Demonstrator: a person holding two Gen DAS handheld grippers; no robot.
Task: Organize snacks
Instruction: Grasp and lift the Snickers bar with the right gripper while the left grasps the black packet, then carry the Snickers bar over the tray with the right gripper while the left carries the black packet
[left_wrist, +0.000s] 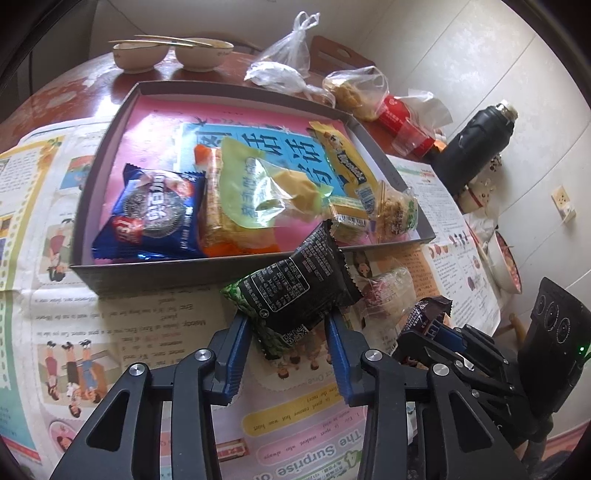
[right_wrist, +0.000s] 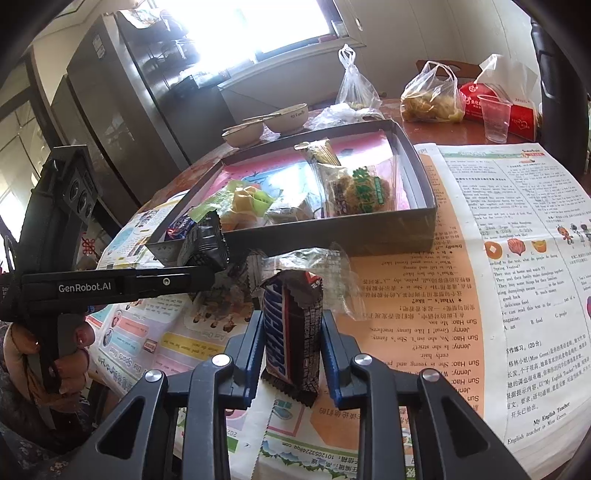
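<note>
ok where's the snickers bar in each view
Left wrist view: the snickers bar is at lower right, its end poking up from the right gripper.
Right wrist view: snickers bar bottom centre, upright between the fingers.
Shared landmark: the grey box of snacks behind it.

A glossy black foil snack packet with white print (left_wrist: 295, 291) is clamped between the ribbed blue plastic pads of the left gripper (left_wrist: 288, 332), whose matt black arms carry polished metal rivets. A shiny brown plastic-film chocolate bar (right_wrist: 291, 332) is gripped by the right gripper (right_wrist: 291, 343). A matt grey cardboard box with a smooth pink paper lining (left_wrist: 155, 269) is seen beyond, with a glossy blue foil biscuit pack (left_wrist: 155, 214) at its near left. Printed matt newspaper (right_wrist: 480, 258) covers a polished reddish wooden table (left_wrist: 74, 96). Crinkled clear plastic bags (right_wrist: 432, 96) lie far right.
</note>
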